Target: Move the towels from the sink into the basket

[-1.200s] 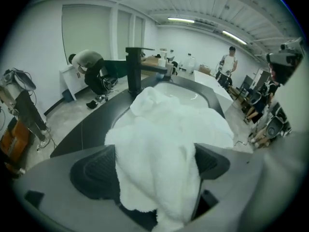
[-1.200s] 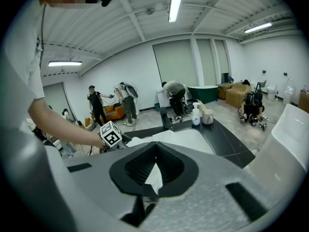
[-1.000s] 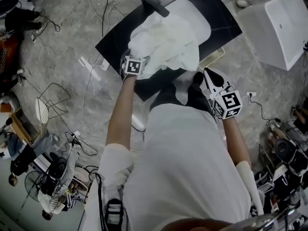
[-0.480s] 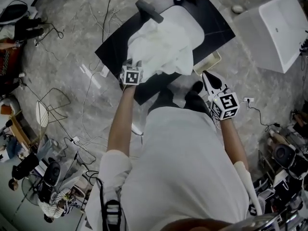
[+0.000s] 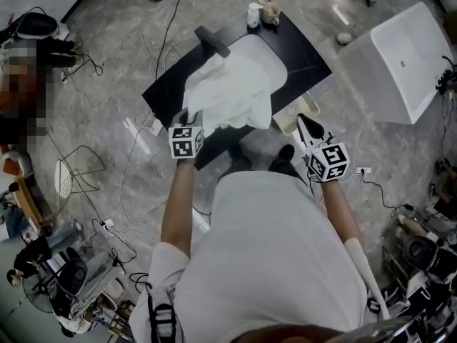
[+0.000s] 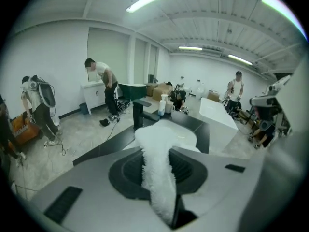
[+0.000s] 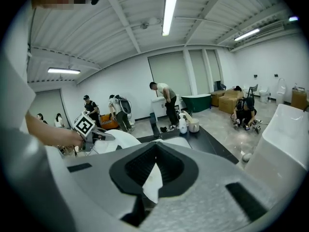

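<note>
White terry towel (image 5: 228,95) is pinched by the left gripper (image 5: 191,115), whose jaws have just been closing on it, its bulk over the sink (image 5: 277,54), probably to clear the rim. Right gripper (image 5: 305,122), jaws together, hovers near the basket (image 5: 288,113), apparently kept out of the way.

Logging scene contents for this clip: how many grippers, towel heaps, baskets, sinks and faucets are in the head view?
grippers: 2 (left gripper, right gripper)
towel heap: 1
basket: 1
sink: 1
faucet: 1
total: 6
</note>
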